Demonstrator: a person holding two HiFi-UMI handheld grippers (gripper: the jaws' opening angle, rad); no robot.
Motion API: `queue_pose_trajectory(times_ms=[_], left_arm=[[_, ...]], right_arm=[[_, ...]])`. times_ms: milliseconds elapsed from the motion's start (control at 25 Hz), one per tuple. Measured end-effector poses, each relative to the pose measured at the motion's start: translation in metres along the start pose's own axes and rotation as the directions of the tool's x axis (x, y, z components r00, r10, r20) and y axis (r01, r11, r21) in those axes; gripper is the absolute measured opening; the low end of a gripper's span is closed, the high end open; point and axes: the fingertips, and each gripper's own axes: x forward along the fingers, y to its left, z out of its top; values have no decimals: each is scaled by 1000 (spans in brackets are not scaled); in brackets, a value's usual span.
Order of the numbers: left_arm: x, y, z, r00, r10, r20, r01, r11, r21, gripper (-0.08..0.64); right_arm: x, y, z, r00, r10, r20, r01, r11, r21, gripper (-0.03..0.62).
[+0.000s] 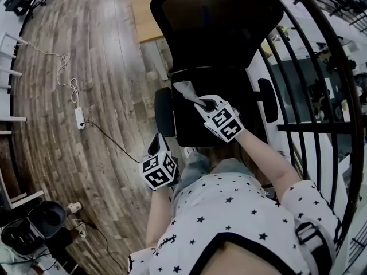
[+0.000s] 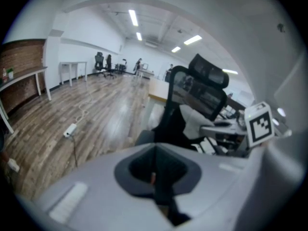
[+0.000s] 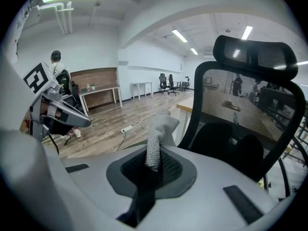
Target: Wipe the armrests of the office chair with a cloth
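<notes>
Right gripper (image 3: pixel 151 166): I saw its jaws pinched together on the lower end of the cloth (image 3: pixel 159 134), over the seat of the office chair (image 1: pixel 218 27).
Cloth: a grey knitted strip that stood up out of the jaws. In the head view it sat between the two armrests, nearer the left one (I couldn't tell whether it touched the seat or the backrest).
Left gripper (image 2: pixel 155 162): I read its jaws as pressed together with nothing in them. It hung low and near me, just on the near side of the left armrest (image 1: pixel 164 112) and apart from it.
Right armrest (image 1: pixel 268 100): this was at the far right of the seat, well apart from both grippers.
Office chair: black, with a mesh back and headrest, and it faced me.
Floor: wooden boards, with a white power strip (image 1: pixel 80 118) and its cable lying to the left.
</notes>
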Motion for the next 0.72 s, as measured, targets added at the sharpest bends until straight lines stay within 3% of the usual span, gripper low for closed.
queue_pose_trajectory(times_ms=[720], left_arm=[[29,25,-20,997,-9,-77,6,999,-32,6]], right_arm=[[94,-21,-9,991,-26,-133,15,996,-82,29]])
